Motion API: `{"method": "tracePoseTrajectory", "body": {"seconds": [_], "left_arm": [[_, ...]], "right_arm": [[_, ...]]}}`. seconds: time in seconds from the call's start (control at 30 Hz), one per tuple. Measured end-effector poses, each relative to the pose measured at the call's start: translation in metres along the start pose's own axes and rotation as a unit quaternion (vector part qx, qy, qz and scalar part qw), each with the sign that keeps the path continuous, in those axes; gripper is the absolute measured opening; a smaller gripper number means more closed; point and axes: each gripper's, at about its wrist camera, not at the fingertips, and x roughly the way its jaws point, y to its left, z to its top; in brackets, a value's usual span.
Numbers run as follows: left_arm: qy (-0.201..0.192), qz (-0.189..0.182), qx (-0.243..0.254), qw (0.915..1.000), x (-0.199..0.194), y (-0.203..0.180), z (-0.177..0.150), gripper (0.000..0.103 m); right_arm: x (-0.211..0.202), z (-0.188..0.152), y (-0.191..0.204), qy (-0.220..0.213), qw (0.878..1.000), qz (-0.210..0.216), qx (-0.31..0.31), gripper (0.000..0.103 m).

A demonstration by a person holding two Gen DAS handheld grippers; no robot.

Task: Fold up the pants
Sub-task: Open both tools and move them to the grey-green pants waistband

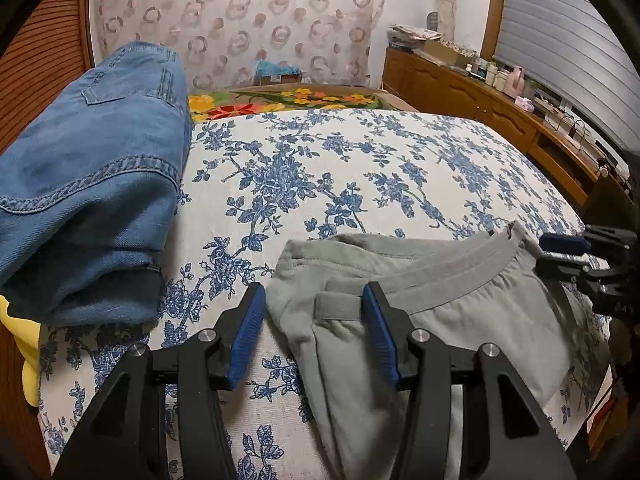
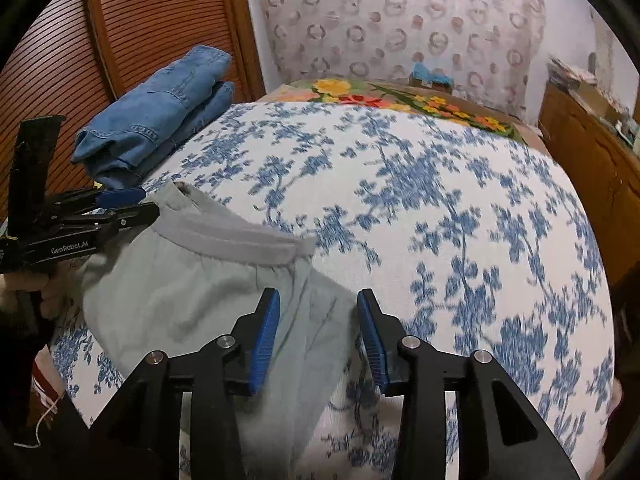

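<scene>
The left gripper (image 1: 314, 300) has its jaws apart over the left edge of the grey pants (image 1: 440, 320); cloth lies between the blue pads (image 1: 248, 336), but they do not press on it. The right gripper (image 2: 318, 312) also stands with its jaws apart, the right edge of the pants (image 2: 192, 280) between the pads (image 2: 266, 340) without a pinch. Each gripper shows side-on at the border of the other's view, beside the waistband (image 1: 460, 264).

The pants lie flat at the near edge of the bed (image 1: 360, 168), waistband toward the bed's middle, on a white cover printed with blue flowers. Folded jeans (image 1: 92, 184) sit at the bed's left edge, well apart from the pants. A bright flowered blanket (image 1: 288, 100) covers the far end. A wooden dresser (image 1: 480, 100) crowded with bottles runs along the right side, and a slatted wooden door (image 2: 160, 20) stands behind the jeans.
</scene>
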Motion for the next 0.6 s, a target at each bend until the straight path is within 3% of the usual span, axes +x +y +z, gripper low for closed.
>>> {"method": "tracePoseTrajectory", "body": {"seconds": [0.23,0.6], "left_arm": [[0.004,-0.005,-0.007,1.0000,0.002,0.004,0.001,0.053],[0.007,-0.006,-0.015,0.9998,0.003,0.007,-0.001,0.061]], "right_arm": [[0.004,-0.005,-0.006,0.012,1.000,-0.004,0.019,0.053],[0.017,0.002,0.007,0.003,1.000,0.007,0.000,0.051]]}}
